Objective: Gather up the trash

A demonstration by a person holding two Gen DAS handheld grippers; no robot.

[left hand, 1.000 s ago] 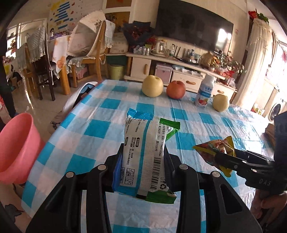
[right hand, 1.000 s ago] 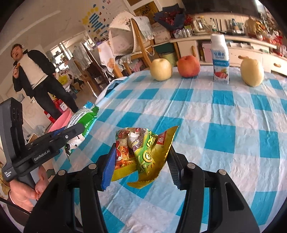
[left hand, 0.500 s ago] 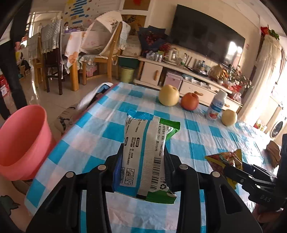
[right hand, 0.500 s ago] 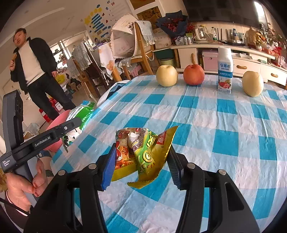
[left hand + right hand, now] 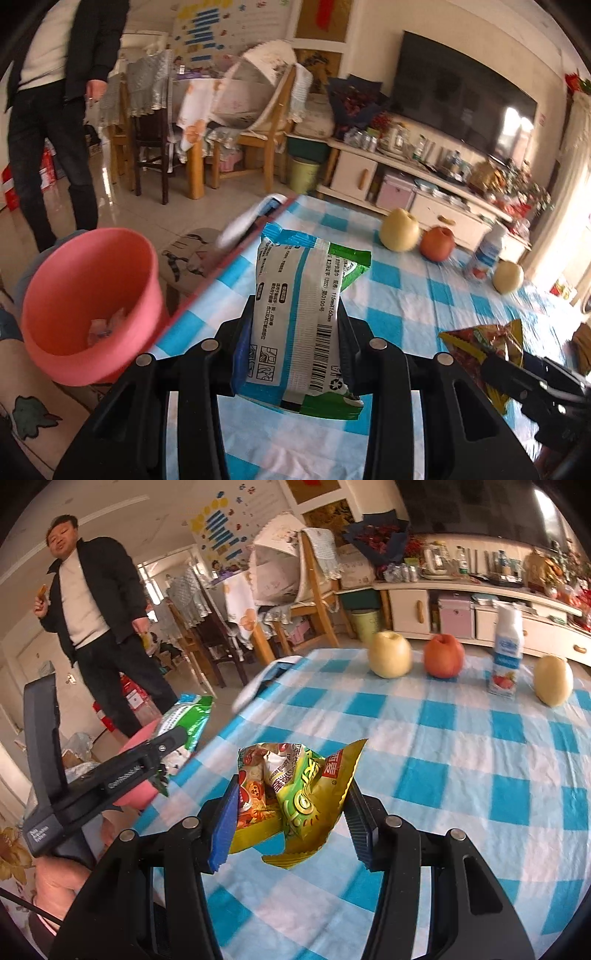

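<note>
Left wrist view: we clamp a white-green packet [image 5: 299, 325] between our fingers [image 5: 242, 347]; right gripper [image 5: 291, 812] pinches a crumpled snack wrapper [image 5: 295, 794]; neither dropped yet in the pink bin [image 5: 88, 306] beside the left fingers

This is a lived-in family home, a living room joined with a dining corner. A large television [image 5: 465, 99] hangs over a low white cabinet [image 5: 399, 184] crowded with bottles. Wooden chairs [image 5: 314, 598] carry draped cloths, children's paper decorations [image 5: 221, 531] cover the wall, and fruit [image 5: 390, 660] stands on the bench's blue-checked tablecloth [image 5: 461, 760].
</note>
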